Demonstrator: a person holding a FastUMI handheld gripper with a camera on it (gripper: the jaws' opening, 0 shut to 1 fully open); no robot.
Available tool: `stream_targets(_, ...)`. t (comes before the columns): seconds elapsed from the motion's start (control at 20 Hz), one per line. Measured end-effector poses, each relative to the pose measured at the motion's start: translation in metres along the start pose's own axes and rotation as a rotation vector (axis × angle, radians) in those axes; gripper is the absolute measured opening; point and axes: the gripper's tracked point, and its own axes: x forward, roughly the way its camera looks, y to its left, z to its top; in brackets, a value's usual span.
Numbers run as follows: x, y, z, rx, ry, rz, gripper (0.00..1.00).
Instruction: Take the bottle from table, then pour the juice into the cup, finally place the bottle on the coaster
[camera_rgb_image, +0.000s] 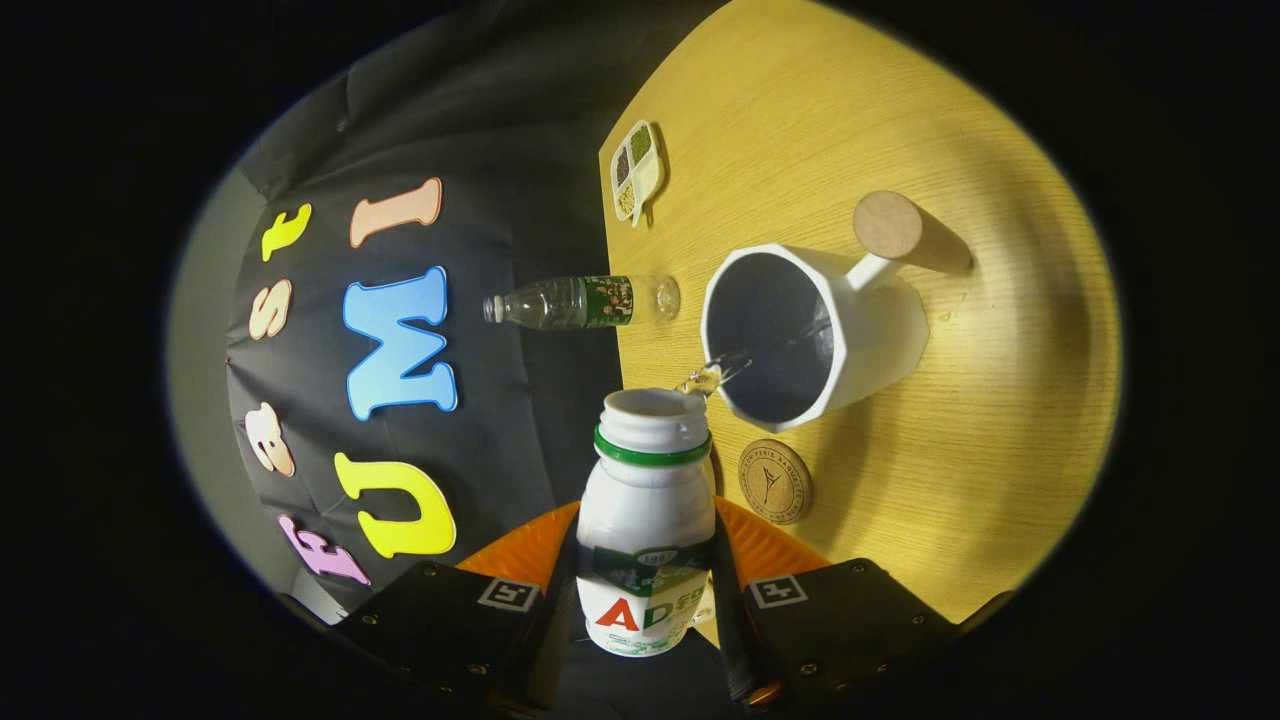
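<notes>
My gripper (646, 570) is shut on a small white bottle (646, 520) with a green neck ring and no cap. Both fingers press on its sides. The whole view is rolled sideways, so the bottle is tipped toward the cup. A thin clear stream (715, 373) runs from the bottle's mouth into a white faceted cup (812, 330) with a wooden handle (905, 232), just ahead of the fingers on the wooden table (1000, 420). A round wooden coaster (775, 481) lies on the table between the cup and the fingers, bare.
A clear plastic water bottle (582, 302) with a green label stands at the table's edge beyond the cup. Farther off sits a small white divided dish (637, 170) with grains. The booth's black cloth wall lies past the table edge.
</notes>
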Motion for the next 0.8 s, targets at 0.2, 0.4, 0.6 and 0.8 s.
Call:
stream_targets(0.2,0.0005,-0.0033,0.0001,0.027,-0.005,-0.004,0.62)
stream_targets(0.4,0.0023,-0.0056,0.0004,0.041,-0.008,-0.008,0.62)
stream_targets(0.6,0.0024,-0.0053,0.0012,0.039,-0.008,-0.008,0.62)
stream_targets(0.8,0.0034,-0.0053,0.0011,0.042,-0.007,-0.01,0.62)
